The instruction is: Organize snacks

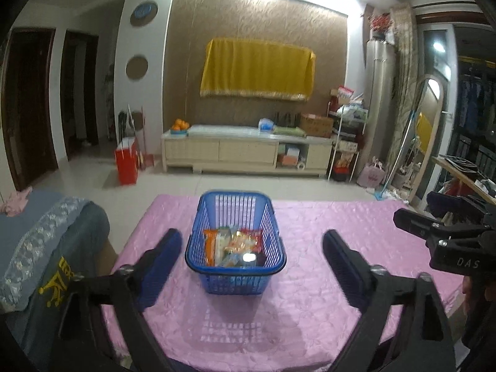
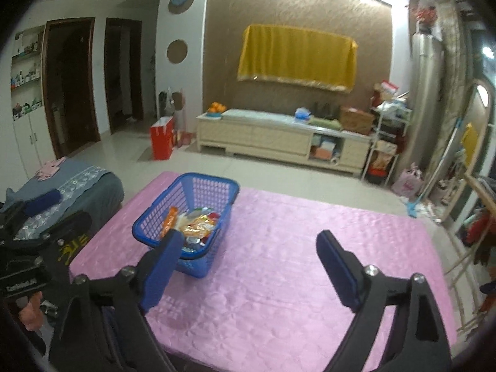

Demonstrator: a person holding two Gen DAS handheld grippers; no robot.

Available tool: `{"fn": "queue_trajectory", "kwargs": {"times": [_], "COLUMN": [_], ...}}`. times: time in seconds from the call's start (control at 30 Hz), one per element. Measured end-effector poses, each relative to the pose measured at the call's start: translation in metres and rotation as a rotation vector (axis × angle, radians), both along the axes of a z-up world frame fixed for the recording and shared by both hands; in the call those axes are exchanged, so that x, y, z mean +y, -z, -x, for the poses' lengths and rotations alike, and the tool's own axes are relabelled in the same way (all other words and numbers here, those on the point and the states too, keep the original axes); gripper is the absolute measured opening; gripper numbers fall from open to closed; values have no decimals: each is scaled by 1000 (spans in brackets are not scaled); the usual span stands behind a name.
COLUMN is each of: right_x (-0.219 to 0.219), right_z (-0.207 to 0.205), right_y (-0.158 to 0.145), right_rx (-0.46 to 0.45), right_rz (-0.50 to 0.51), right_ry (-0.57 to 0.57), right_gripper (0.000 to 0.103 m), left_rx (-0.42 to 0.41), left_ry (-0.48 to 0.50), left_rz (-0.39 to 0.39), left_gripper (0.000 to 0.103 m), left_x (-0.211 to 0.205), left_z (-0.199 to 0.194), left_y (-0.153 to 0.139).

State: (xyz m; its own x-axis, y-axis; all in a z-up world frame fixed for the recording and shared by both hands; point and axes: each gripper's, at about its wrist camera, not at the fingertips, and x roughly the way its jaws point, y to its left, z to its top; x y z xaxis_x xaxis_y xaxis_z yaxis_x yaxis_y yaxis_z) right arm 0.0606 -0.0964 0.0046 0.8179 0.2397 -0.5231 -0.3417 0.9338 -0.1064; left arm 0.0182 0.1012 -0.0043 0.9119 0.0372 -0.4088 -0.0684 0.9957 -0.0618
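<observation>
- Blue basket point(image 1: 235, 245) of snacks point(image 1: 231, 246) on the pink cloth point(image 1: 310, 294), seen square-on and centred from the left wrist, toward the cloth's far left from the right wrist.
- In the left wrist view only: right gripper point(image 1: 440, 235) reaching in from the right edge, lettering on its black body; basket's grid shadow on the cloth at near side.
- In the right wrist view only: white shelves point(image 2: 26, 71) of small items at far left, part of the left gripper point(image 2: 46, 223) low at the left edge, a hand point(image 2: 31, 310) under it.
- In both: yellow drape point(image 1: 257, 71) on the brown wall, low cabinet point(image 1: 248, 148) beneath, red bag point(image 1: 126, 164) on the floor, grey-covered seat point(image 1: 46, 248) left of the table.
- Left gripper spread wide, nothing between its blue pads point(image 1: 161, 266), nothing touched; basket framed between them, farther off.
- Right gripper spread wide and empty in its own view; left pad point(image 2: 161, 266) overlapping the basket's near corner in the picture, contact not determinable.
- Snacks: orange packet, yellow-orange wrapper, silvery glare on one pack; labels unreadable, count unclear.
- Near edge of the table cut off behind the gripper frames; room's right side cluttered and blurred.
</observation>
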Motion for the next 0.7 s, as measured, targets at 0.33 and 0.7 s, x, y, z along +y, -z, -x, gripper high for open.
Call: {"fn": "queue_trajectory", "kwargs": {"times": [0.33,0.7], "right_x": [-15,-27], "right_z": [40,56], "right_y": [-8,-4], "right_rx": [-80,-69], "right_rz": [-50,-63], "right_ry": [0,7], "right_gripper": [103,103], "left_rx": [-42,-24], "left_ry": [39,62], "left_rz": [-36,-53], "left_gripper": [103,103], "left_x": [-22,-34], "left_z": [29,35], "left_y": [-7,-7]}}
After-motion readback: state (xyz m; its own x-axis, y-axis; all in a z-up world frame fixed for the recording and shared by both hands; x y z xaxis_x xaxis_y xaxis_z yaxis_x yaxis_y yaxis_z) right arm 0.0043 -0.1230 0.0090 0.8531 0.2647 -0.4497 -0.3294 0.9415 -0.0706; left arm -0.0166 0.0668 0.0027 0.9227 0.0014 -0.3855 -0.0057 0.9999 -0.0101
